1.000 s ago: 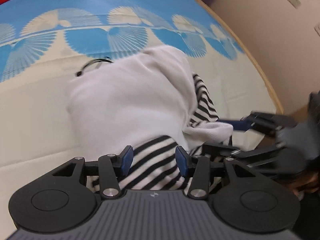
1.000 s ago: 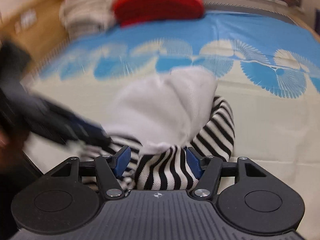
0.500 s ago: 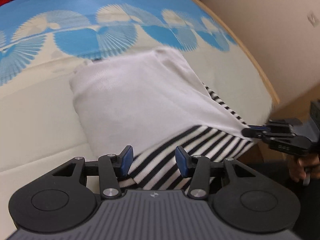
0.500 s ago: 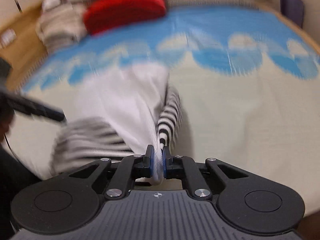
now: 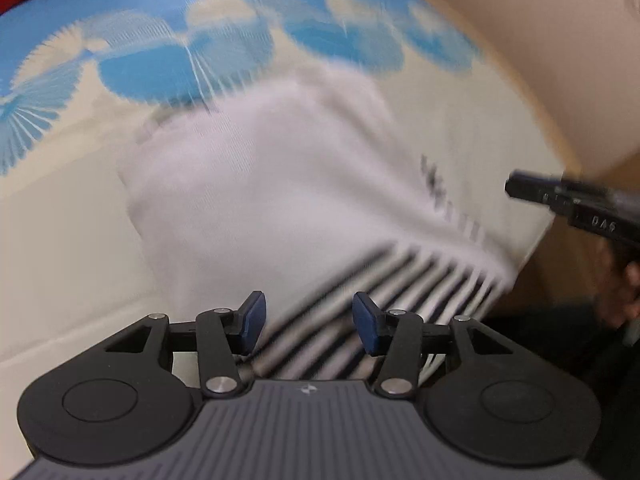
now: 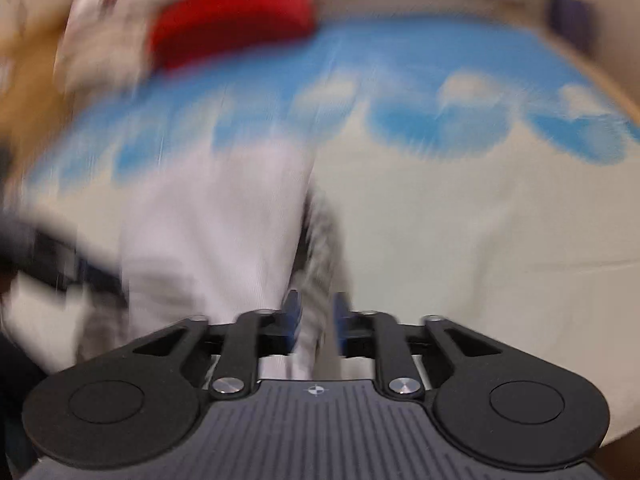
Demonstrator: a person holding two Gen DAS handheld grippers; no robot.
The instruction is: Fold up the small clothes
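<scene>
- Blue and cream cloth [image 5: 60, 208] with fan patterns covers the table in both views; both pictures are blurred.
- Left gripper [image 5: 309, 318]: the jaws stand about half open, the blue pads apart. The striped part of the garment [image 5: 256, 208] lies under and between the pads, but I cannot see the pads pressing on it.
- From this gripper outward, the garment spreads up the cloth: black and white stripes near the pads, then a wide white part that reaches close to the blue fans.
- At the right edge of the left wrist view, the right gripper [image 5: 520, 189] shows as a dark tip, just beside the right corner of the garment and apart from it. A hand [image 5: 624, 280] shows dimly below it.
- Right gripper [image 6: 316, 316], own view: the jaws are opening, with a narrow gap between the pads. A thin striped edge of the garment [image 6: 216, 232] is in the gap; the blur hides if the pads touch it.
- Outward from there, the white part runs up and left, with a striped fold [image 6: 324, 236] along its right side.
- Left gripper [image 6: 60, 264] appears as a dark blur at the left edge, at the garment's left side.
- Far back lies a red pile [image 6: 232, 20] of clothes, with pale folded things [image 6: 96, 52] to its left.
</scene>
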